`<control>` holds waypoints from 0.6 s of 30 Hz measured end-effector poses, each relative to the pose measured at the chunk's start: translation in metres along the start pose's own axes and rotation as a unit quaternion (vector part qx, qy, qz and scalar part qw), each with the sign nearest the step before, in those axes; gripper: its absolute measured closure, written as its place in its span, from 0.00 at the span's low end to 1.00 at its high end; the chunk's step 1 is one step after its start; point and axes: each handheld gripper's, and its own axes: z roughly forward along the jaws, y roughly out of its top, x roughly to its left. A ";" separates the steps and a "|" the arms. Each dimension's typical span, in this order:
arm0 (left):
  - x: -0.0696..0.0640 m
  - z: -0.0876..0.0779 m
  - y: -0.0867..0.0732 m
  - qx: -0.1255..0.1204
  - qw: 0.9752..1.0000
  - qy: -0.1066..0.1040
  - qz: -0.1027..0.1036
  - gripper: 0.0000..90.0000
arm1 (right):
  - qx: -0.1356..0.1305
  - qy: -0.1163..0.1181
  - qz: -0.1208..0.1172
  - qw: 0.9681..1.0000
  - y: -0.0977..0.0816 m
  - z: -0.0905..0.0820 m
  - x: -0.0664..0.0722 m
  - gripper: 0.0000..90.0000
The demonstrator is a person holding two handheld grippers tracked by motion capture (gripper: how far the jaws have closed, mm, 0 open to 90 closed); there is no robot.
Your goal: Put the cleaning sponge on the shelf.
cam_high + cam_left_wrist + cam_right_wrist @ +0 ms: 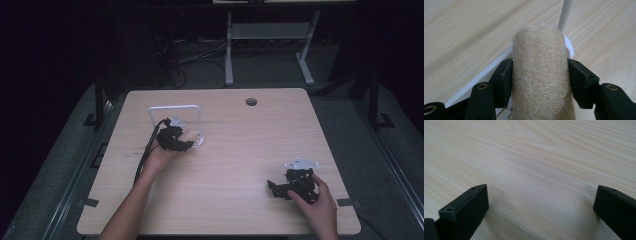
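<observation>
Left gripper (539,75) clamped on loofah roll (540,72) mid-frame by white rack (175,108); right gripper (541,207) agape, idle lower right; risk: snagging rack post, tipping it on bench (240,145).

No text, label, brand or number can be read anywhere

Pale tan loofah (540,75), white rack (176,120), light wood counter (240,145).
The loofah has a coarse fibrous weave; the counter shows fine grain lines; both hand-held grippers are black.
</observation>
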 end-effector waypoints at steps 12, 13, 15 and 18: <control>0.002 0.002 -0.001 -0.005 1.000 0.001 -0.004 0.42 | 0.000 0.000 0.000 1.000 0.000 0.000 0.000 0.00; 0.002 0.002 -0.001 -0.005 1.000 0.002 -0.005 0.40 | 0.000 0.000 0.000 1.000 0.000 0.000 0.000 0.00; 0.003 0.001 -0.001 -0.007 1.000 0.001 -0.005 0.39 | 0.000 0.000 0.000 1.000 0.000 0.000 0.000 0.00; 0.003 -0.003 0.000 -0.013 1.000 0.003 -0.010 0.36 | 0.000 0.000 0.000 1.000 0.000 0.000 0.000 0.00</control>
